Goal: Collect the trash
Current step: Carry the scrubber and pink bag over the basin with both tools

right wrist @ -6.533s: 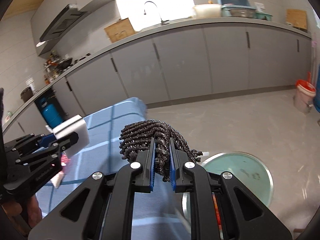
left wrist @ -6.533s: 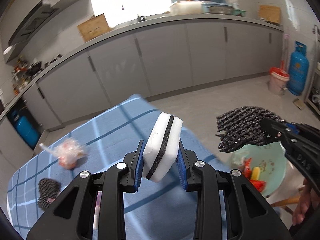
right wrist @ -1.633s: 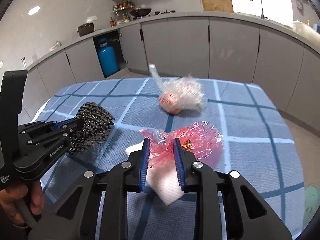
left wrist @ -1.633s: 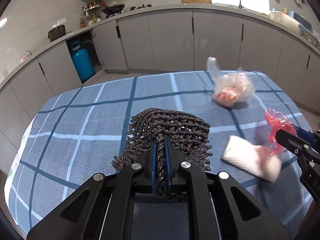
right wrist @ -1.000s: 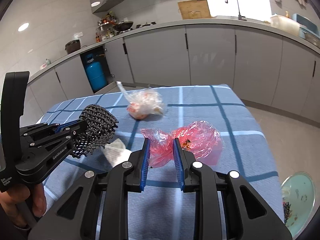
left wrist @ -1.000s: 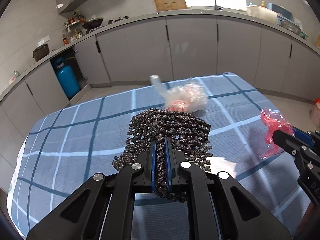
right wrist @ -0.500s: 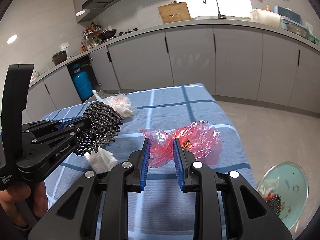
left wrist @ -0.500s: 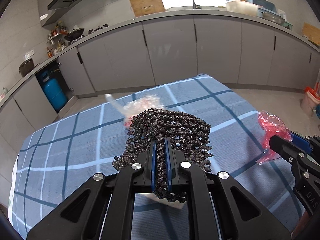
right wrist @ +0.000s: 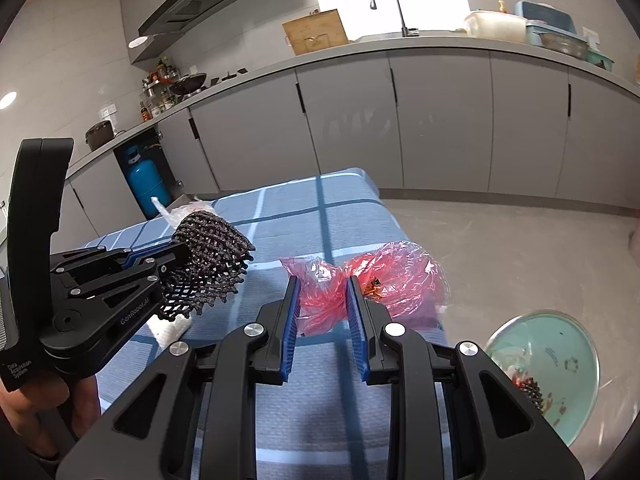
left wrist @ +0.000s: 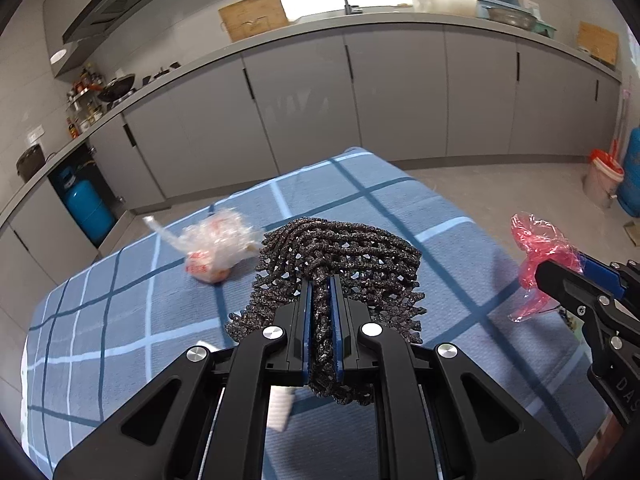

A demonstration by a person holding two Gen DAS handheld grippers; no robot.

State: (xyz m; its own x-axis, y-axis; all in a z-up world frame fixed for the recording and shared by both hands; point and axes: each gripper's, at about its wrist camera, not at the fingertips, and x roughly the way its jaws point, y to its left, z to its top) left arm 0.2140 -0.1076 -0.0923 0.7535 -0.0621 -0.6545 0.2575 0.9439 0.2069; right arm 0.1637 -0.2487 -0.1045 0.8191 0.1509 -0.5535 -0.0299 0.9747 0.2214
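Note:
My left gripper [left wrist: 320, 292] is shut on a black foam net [left wrist: 340, 256] and holds it above the blue checked tablecloth [left wrist: 120, 312]. It also shows in the right wrist view [right wrist: 176, 254], with the net [right wrist: 208, 248]. My right gripper [right wrist: 322, 284] is shut on a crumpled red plastic bag [right wrist: 384, 276], also seen at the right of the left wrist view [left wrist: 536, 252]. A clear plastic bag with red print [left wrist: 212, 248] lies on the cloth. A white tissue [right wrist: 170, 328] lies under the left gripper.
A pale green bin [right wrist: 560, 364] with trash in it stands on the floor to the right of the table. Grey kitchen cabinets [left wrist: 360, 100] run along the back. A blue gas cylinder [left wrist: 86, 204] stands at the left, and a white bucket [left wrist: 604, 180] at the far right.
Both grippers have swung right, toward the table's right end, each still holding its item. The green bin has come further into the right wrist view.

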